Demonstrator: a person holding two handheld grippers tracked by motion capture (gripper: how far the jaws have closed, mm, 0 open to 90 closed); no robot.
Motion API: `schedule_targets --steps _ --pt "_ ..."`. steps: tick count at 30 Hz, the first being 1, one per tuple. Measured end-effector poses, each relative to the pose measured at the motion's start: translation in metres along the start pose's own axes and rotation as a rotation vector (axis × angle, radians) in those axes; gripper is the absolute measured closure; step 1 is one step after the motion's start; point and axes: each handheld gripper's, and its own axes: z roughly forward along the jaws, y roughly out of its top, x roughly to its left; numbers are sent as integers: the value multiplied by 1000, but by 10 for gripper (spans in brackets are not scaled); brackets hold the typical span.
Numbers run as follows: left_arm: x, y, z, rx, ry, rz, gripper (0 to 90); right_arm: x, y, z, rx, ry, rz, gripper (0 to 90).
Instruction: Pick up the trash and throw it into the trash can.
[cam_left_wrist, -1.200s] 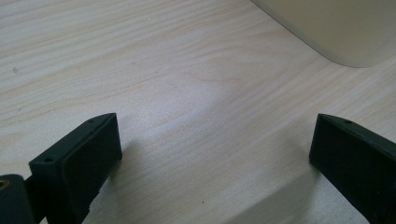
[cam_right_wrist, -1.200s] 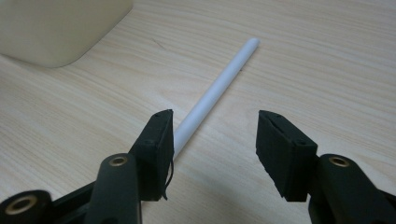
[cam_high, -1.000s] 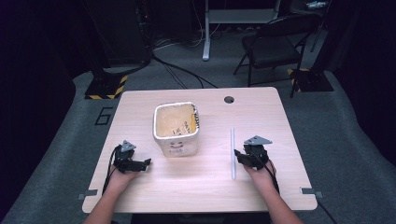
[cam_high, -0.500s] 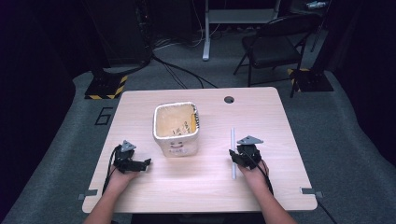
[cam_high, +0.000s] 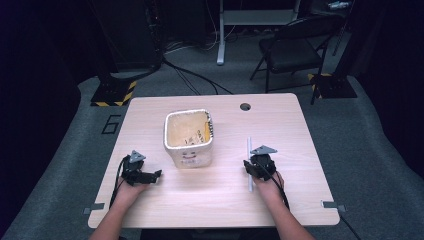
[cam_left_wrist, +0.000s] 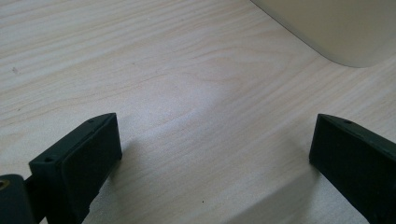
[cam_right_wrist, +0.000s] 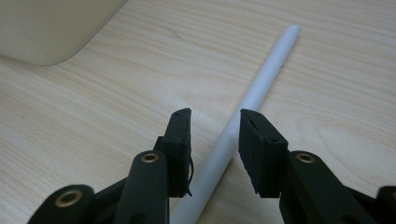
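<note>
High view: a cream-coloured bin (cam_high: 188, 137) stands near the middle of the wooden tabletop (cam_high: 300, 130), open at the top, with some small pieces inside that are too small to name and a small face mark on its near wall. Beyond the bin, toward the far edge, the tabletop has a round cable hole (cam_high: 245, 106). A thin white rod (cam_high: 249, 150) lies flat to the right of the bin, well apart from it, running from near to far. The right tongs (cam_high: 251, 167) sit over the near half of the rod, held by the person's right hand (cam_high: 267, 182). The left tongs (cam_high: 150, 176) rest low on the left of the bin, near its near corner, pointing toward it, with nothing between them and the bin.

Left gripper view: the left tongs (cam_left_wrist: 210, 154) are spread wide over bare wood, holding nothing. A rounded corner of the bin (cam_left_wrist: 341, 28) shows at the upper right, apart from the jaws.

Right gripper view: the right tongs (cam_right_wrist: 215, 140) straddle the rod (cam_right_wrist: 261, 88), jaws narrowed on either side of it with a small gap left on each side, not yet pinching. The rod is smooth, matte white, round-tipped, lying on the wood. The bin's corner (cam_right_wrist: 46, 28) is at the upper left, clear of the rod.
</note>
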Motion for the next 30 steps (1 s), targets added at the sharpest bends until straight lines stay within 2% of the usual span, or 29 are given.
schedule_targets --steps 7,20,26,30 --pt "0 0 0 0 -1 2 18 -3 -1 4 15 -7 22 646" --pt "0 0 0 0 -1 1 18 -2 -2 7 42 -14 15 689" --pt "0 0 0 0 -1 0 18 -1 -2 5 46 -2 4 765" --pt "0 0 0 0 -2 0 19 -1 -2 5 52 3 -3 779"
